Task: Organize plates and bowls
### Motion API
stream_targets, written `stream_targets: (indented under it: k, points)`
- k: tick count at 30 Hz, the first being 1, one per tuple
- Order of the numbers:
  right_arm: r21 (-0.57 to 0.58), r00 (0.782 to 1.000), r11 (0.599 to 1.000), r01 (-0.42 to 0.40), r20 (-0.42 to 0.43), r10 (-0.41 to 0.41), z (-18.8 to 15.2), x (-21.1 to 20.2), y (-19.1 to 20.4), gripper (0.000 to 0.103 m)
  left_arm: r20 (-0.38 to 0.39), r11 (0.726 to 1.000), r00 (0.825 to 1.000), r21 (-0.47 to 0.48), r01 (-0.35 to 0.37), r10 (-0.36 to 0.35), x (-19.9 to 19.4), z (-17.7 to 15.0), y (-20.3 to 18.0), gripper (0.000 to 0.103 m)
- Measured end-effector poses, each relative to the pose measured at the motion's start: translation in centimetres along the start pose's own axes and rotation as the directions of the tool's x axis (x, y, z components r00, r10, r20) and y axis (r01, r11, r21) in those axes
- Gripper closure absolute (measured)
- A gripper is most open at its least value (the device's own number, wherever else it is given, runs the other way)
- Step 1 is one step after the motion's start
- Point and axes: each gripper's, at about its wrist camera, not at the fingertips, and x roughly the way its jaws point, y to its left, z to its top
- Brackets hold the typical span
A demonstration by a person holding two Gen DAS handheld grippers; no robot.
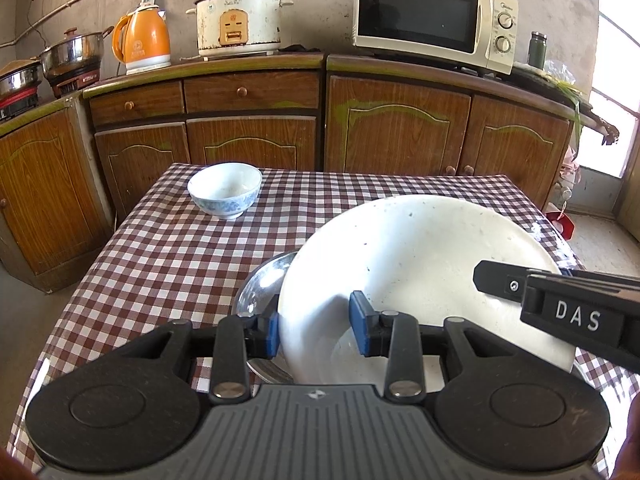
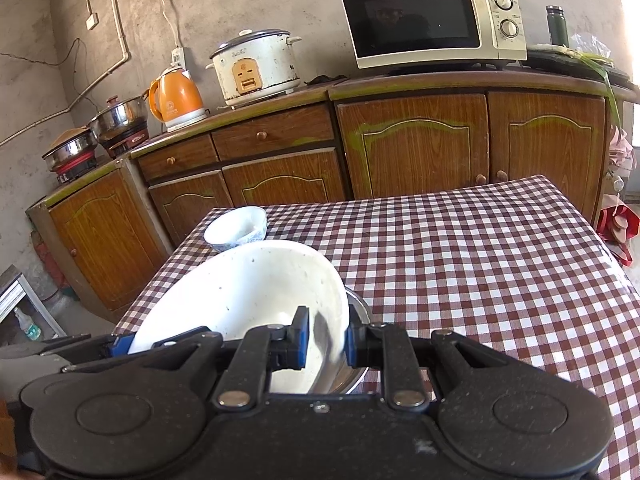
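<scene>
Between your left gripper's (image 1: 316, 330) blue pads sits the near rim of the white plate (image 1: 420, 264); the jaws straddle that rim with a gap, one pad outside it and one over the plate's inner face, so you cannot tell whether they actually pinch it. Your right gripper (image 2: 326, 338) brackets the plate's opposite edge the same way, jaws narrow, a pad on each side of the rim; whether it grips is unclear too. Its black finger reaches in from the right in your left wrist view.

You have the white plate tilted, one side raised, its speckled inner face empty. Beneath it lies a shiny metal bowl (image 1: 260, 284), mostly covered; its contents are hidden. Farther off, near the far left corner of the table, stands a small blue-patterned bowl (image 1: 225, 189), upright, empty, well apart from both grippers.

All three rest over a table with a red-and-white checked cloth (image 2: 480, 264). Beyond it runs a row of wooden cabinets (image 1: 396, 132) carrying a cream microwave (image 1: 434, 16), a white rice cooker (image 1: 239, 20), an orange kettle (image 1: 142, 40) and lidded steel pots (image 1: 72, 54) at the left. A bare concrete wall stands behind.
</scene>
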Motion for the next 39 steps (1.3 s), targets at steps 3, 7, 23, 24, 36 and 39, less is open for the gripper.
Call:
stream_targets:
  k: [3,7,23,24,36,39]
  points:
    - [-0.001,1.000,1.000,0.001,0.000,-0.001,0.0,-0.1,0.0,0.079,-0.001,1.000,1.000,0.002,0.002,-0.002,-0.1,-0.2,0.0,0.067]
    - [0.004,1.000,1.000,0.000,-0.002,0.000,0.1,-0.2,-0.2,0.079,-0.003,1.000,1.000,0.002,0.004,-0.004,-0.3,-0.4,0.0,0.067]
    - [0.010,1.000,1.000,0.000,-0.004,0.000,-0.6,-0.8,-0.5,0.079,-0.006,1.000,1.000,0.016,0.013,-0.013,-0.9,-1.2,-0.2,0.067]
    - [0.009,1.000,1.000,0.000,-0.004,0.000,-0.6,-0.8,-0.5,0.079,-0.007,1.000,1.000,0.016,0.014,-0.014,-0.9,-1.2,-0.3,0.067]
    - [0.020,1.000,1.000,0.009,-0.007,-0.009,-1.6,-1.6,-1.2,0.079,-0.018,0.999,0.999,0.024,0.030,-0.029,-1.0,-1.9,-0.5,0.067]
    - [0.023,1.000,1.000,0.012,-0.011,-0.011,-1.7,-1.6,-1.3,0.079,-0.028,0.999,0.999,0.021,0.037,-0.036,-0.9,-2.1,-0.5,0.067]
